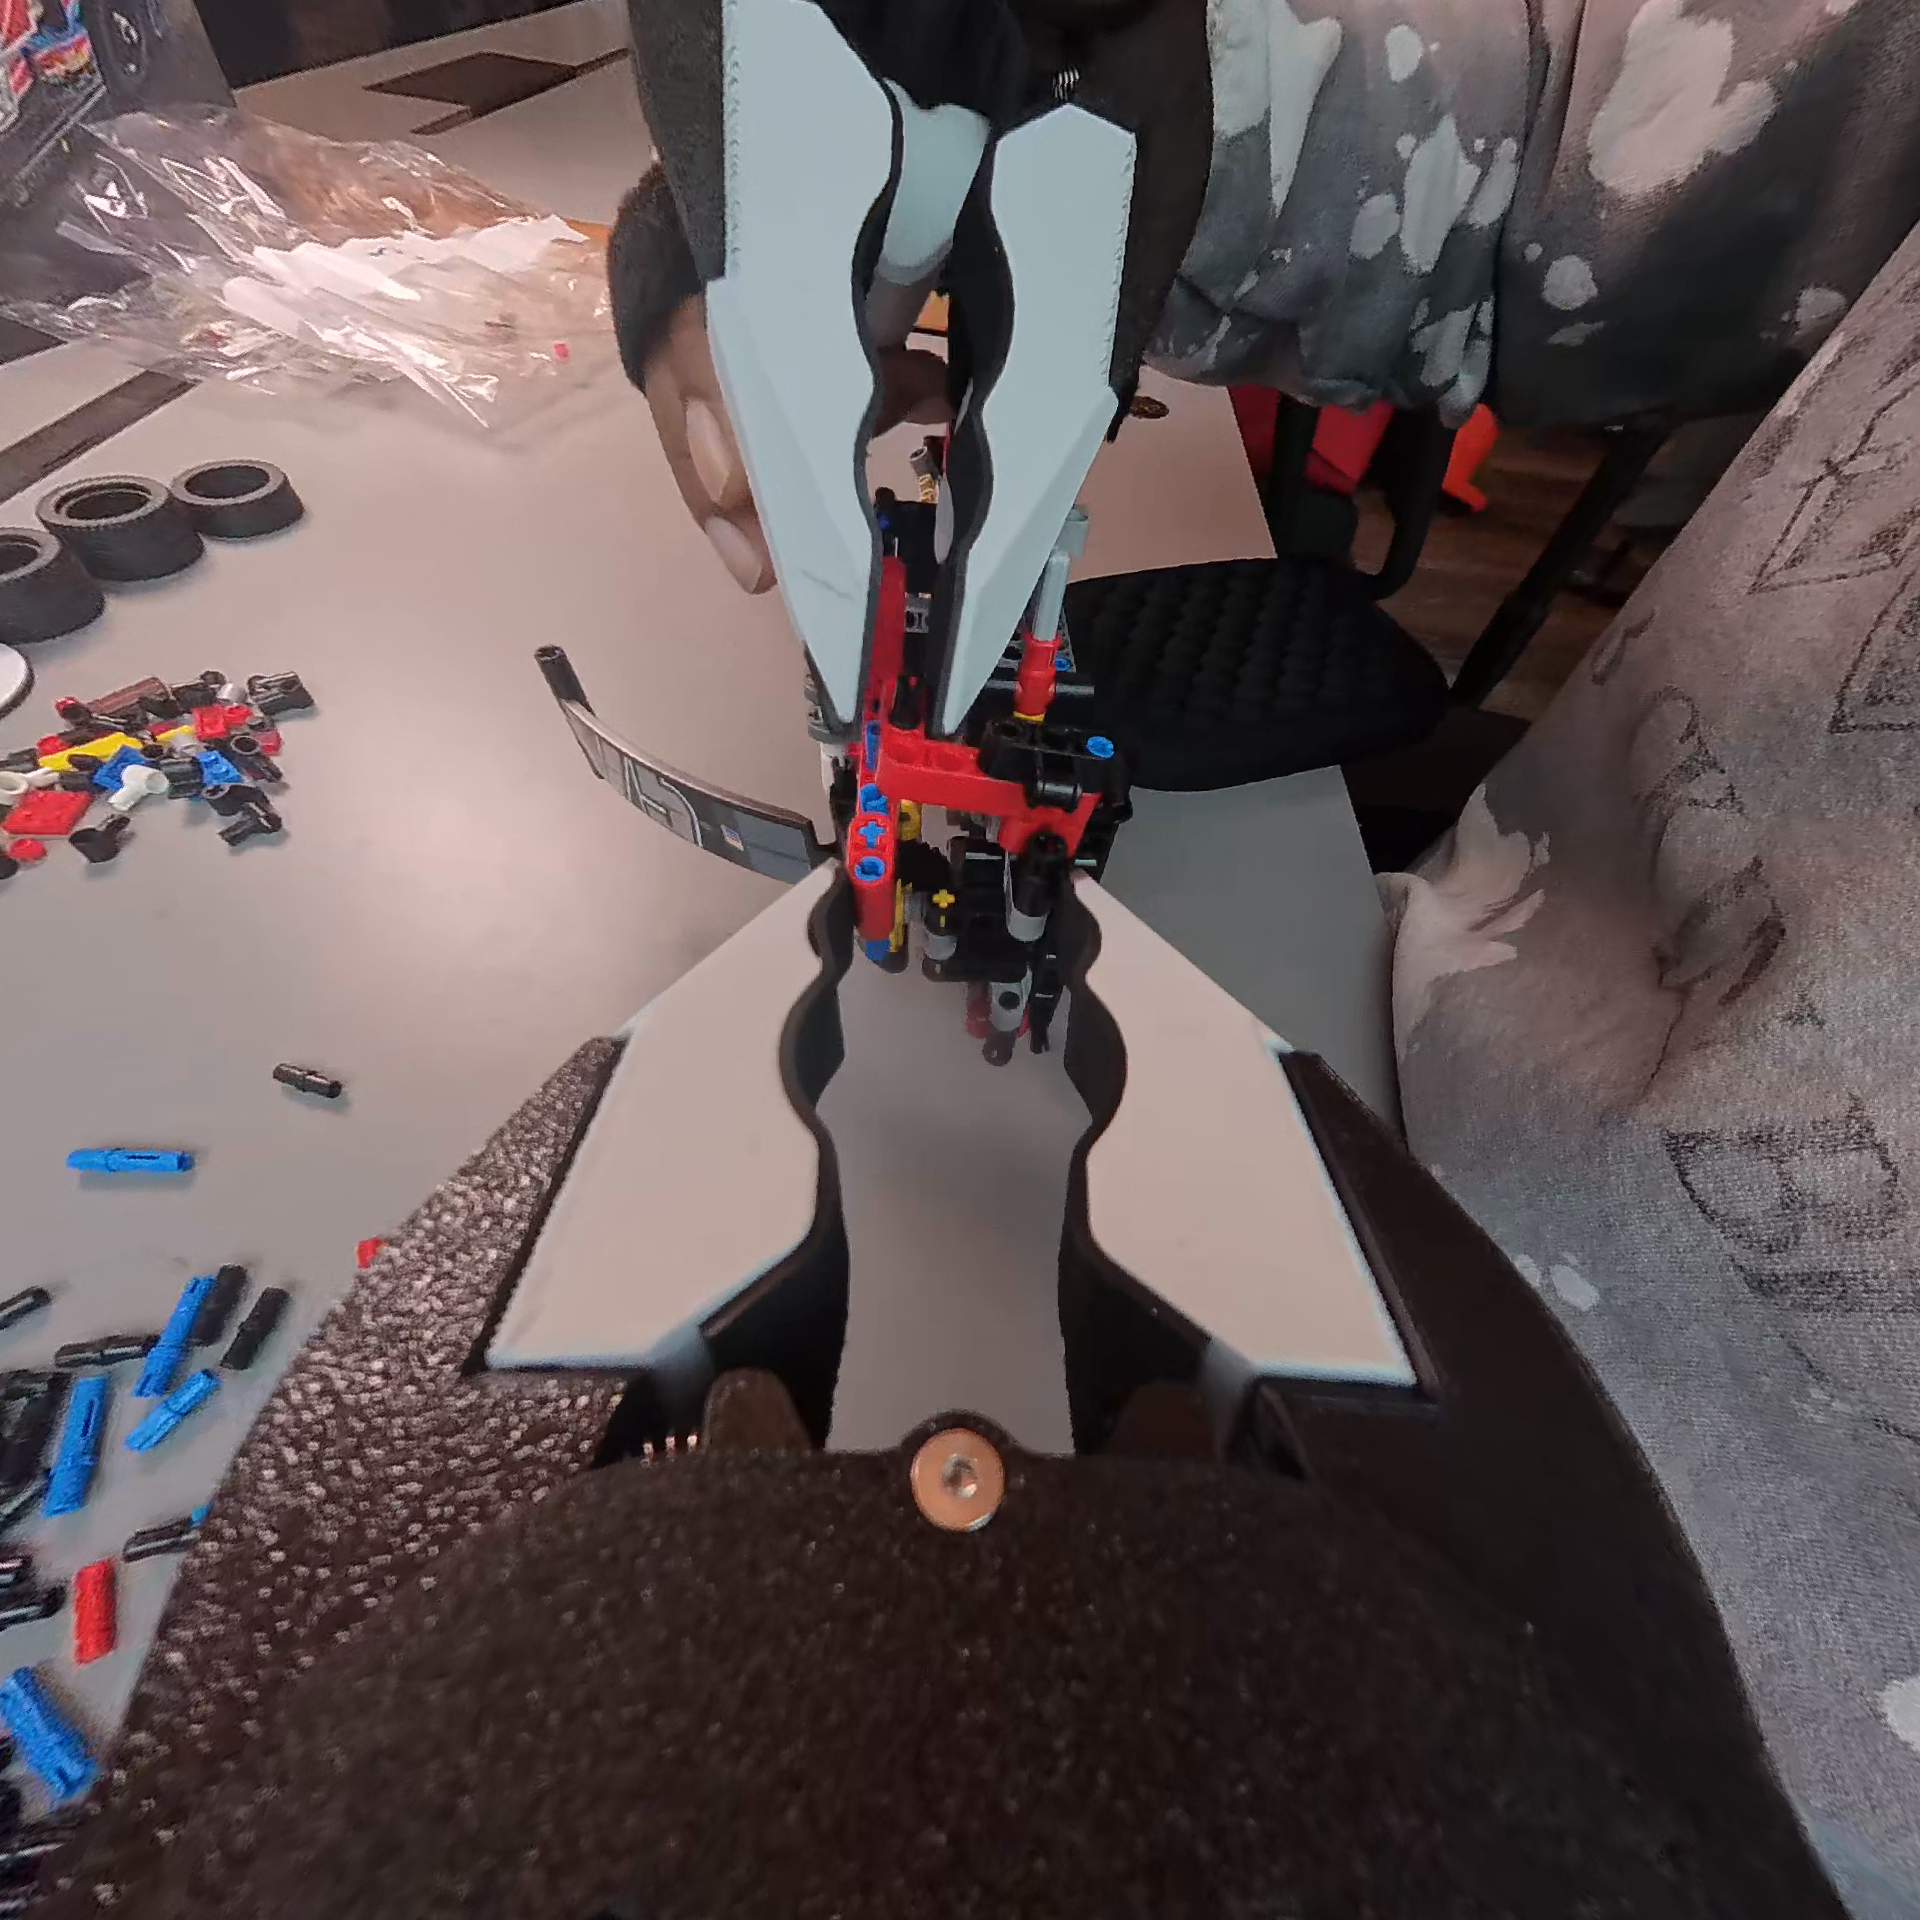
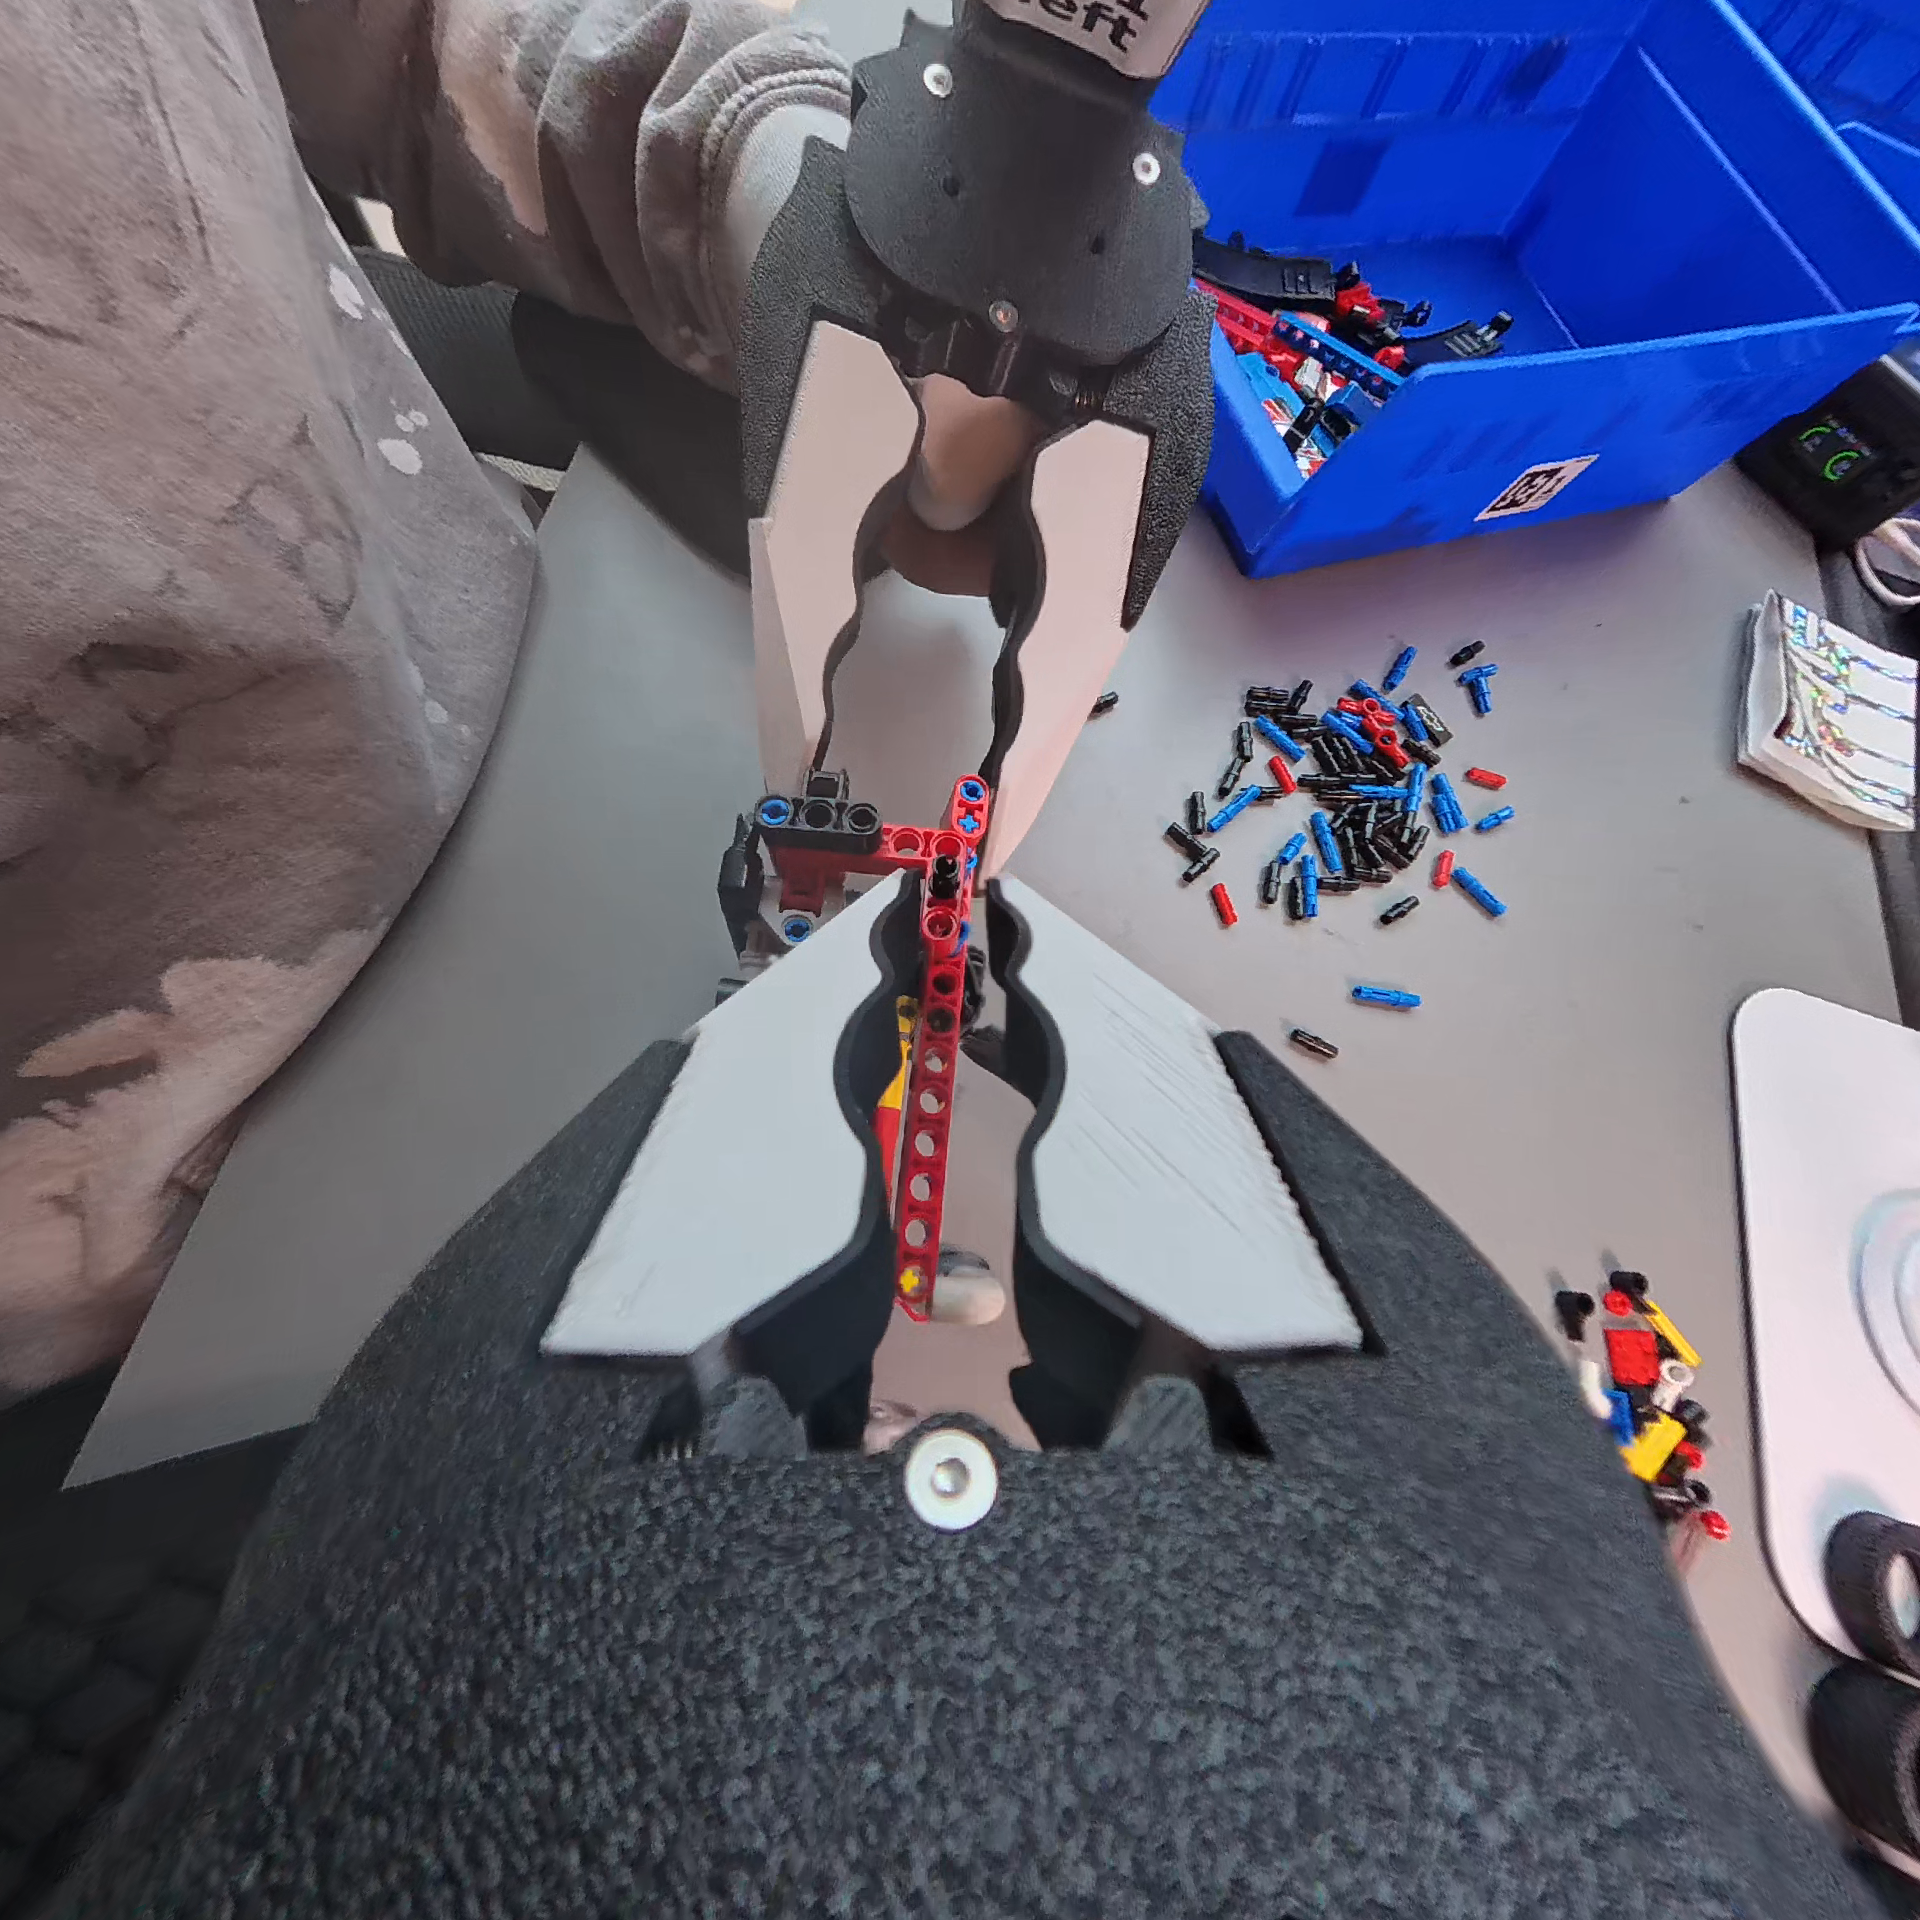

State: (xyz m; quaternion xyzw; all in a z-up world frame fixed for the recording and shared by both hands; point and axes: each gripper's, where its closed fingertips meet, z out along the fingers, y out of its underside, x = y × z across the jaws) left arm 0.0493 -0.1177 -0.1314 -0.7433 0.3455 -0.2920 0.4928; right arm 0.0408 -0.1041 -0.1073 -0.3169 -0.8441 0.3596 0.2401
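Observation:
A small brick model [image 1: 977, 810] of red, black and grey beams is held just above the grey table [image 1: 468, 935]. My left gripper [image 1: 961, 883] is shut on the model's lower black part, one fingertip on each side. My right gripper [image 1: 899, 717] comes in from above and is shut on the model's long red beam [image 1: 883, 644]. In the right wrist view the red beam [image 2: 935, 1091] runs back between the fingers of my right gripper [image 2: 948, 888]. The left gripper [image 2: 899, 821] faces it from above and holds the model [image 2: 831, 831]. A curved dark panel [image 1: 686, 800] sticks out to the model's left.
Black tyres [image 1: 135, 520], a pile of mixed small pieces [image 1: 145, 758] and a clear plastic bag [image 1: 312, 260] lie to the left. A blue bin [image 2: 1558, 364] of parts, a heap of pins [image 2: 1351, 800] and a booklet [image 2: 1829, 717] are nearby. A black chair [image 1: 1247, 665] stands beyond the table's edge. Only a small space, under 4 cm, lies between the two pairs of fingers.

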